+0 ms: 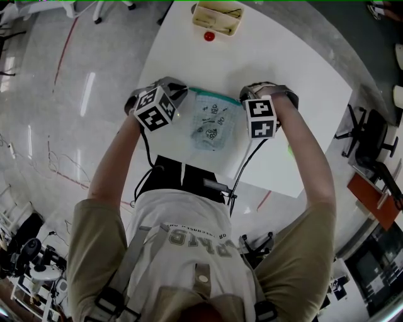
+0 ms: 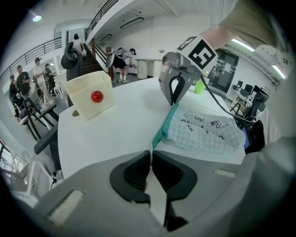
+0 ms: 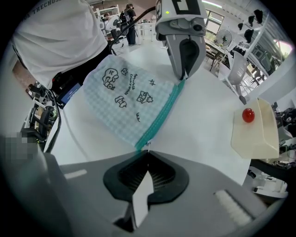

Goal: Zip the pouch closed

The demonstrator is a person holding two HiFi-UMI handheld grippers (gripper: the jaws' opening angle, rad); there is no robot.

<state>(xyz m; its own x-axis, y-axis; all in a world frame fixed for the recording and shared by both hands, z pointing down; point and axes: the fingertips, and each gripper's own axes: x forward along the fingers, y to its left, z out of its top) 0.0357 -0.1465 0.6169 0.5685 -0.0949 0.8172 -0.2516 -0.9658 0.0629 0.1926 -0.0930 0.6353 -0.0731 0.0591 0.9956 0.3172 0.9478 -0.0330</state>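
A light blue checked pouch [image 1: 211, 129] with black doodles lies flat on the white table [image 1: 283, 69]. Its teal zipper [image 1: 214, 94] runs along the far edge. My left gripper [image 1: 184, 95] is at the zipper's left end; in the left gripper view [image 2: 151, 152] its jaws are shut on a thin white bit of the pouch's corner. At the right end my right gripper [image 1: 243, 100] points straight down. In the right gripper view [image 3: 147, 152] its jaws are shut on the small metal zipper pull at the corner. The zipper [image 3: 162, 115] stretches straight between both grippers.
A cream box [image 1: 217, 17] stands at the table's far edge, with a red ball [image 1: 209, 36] beside it. A green cup [image 2: 200, 86] sits behind the right gripper. People [image 2: 121, 62] stand by a staircase; office chairs [image 1: 371, 141] stand off the table's right.
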